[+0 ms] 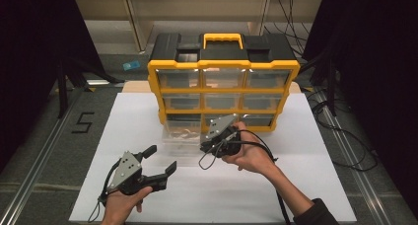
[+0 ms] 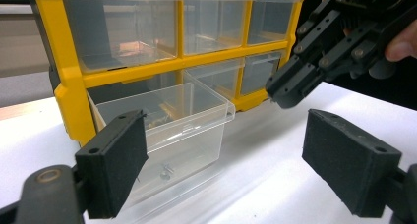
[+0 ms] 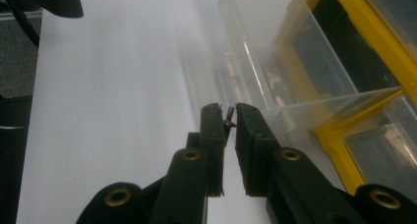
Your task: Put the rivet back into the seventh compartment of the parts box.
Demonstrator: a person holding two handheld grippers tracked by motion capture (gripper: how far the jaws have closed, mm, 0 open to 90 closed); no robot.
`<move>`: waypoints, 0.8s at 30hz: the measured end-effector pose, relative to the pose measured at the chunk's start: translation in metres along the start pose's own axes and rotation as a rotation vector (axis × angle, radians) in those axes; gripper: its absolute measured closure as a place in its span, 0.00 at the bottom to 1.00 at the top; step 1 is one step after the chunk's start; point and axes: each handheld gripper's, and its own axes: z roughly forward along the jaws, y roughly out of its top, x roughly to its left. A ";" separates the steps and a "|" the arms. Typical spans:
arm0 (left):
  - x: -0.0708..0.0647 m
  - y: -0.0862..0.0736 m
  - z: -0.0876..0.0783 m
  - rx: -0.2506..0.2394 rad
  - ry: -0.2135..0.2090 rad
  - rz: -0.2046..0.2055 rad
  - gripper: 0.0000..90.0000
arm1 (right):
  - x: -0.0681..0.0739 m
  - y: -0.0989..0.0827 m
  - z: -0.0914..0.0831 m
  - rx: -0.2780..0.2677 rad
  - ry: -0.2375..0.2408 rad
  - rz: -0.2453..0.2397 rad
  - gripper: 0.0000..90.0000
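1 tiny dark screw [image 3: 229,117] sits pinched in the right gripper [image 3: 227,121]; left gripper [image 2: 223,160] gapes empty.

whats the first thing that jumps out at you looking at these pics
The yellow and black organizer with its grid of clear drawers stands at the far middle of the white table. Its bottom left clear drawer is pulled out in front of it. Right beside that drawer, the right gripper pinches a small dark screw at its tips, while the left gripper waits wide open nearer the person.
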 end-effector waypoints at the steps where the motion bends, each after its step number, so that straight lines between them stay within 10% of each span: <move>1: 0.000 0.000 0.000 0.000 0.000 0.000 0.19 | 0.000 0.000 -0.001 -0.005 -0.001 -0.001 0.91; 24: 0.000 0.000 0.000 0.002 -0.001 -0.002 0.19 | -0.022 -0.004 -0.018 -0.087 -0.084 0.034 0.91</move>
